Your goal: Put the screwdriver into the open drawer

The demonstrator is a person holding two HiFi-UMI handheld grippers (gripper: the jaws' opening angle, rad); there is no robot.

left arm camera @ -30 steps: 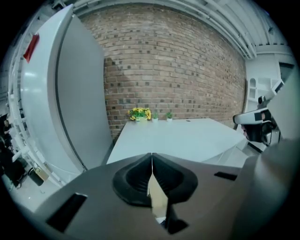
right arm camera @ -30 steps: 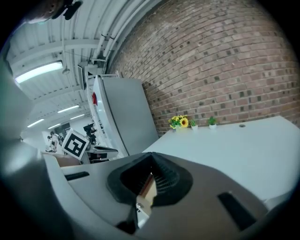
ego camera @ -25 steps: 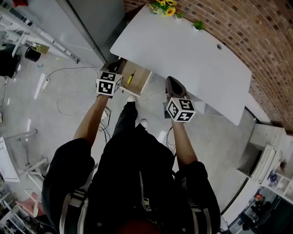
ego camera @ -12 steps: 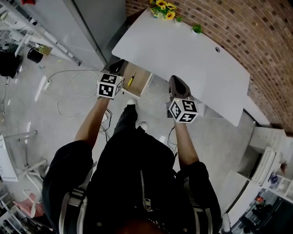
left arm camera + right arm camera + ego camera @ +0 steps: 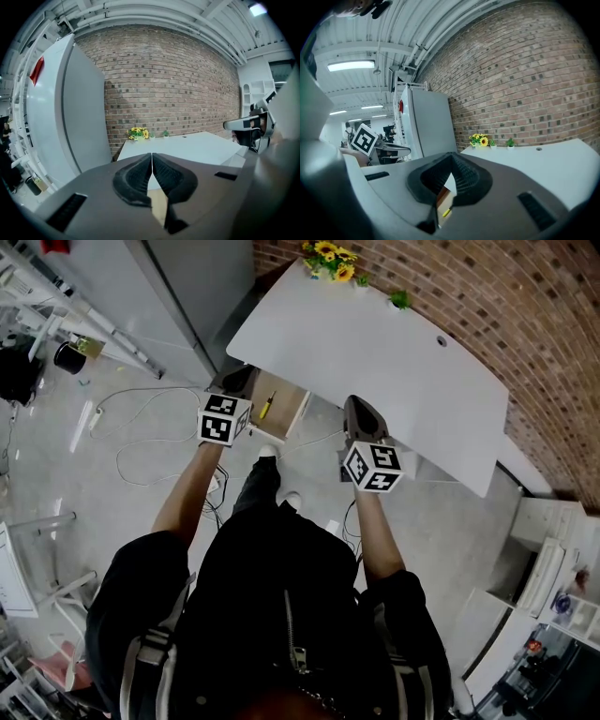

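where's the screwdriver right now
In the head view the screwdriver lies inside the open wooden drawer, which sticks out from under the left end of the white table, toward the person.

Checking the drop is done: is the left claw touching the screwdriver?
Apart. Head view shows the screwdriver lying in the drawer, clear of the left claw, whose jaws meet empty.

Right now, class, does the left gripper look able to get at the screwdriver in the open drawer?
Probably yes: the screwdriver lies uncovered in the drawer, with the left gripper close by and nothing between; its shut jaws would need opening.
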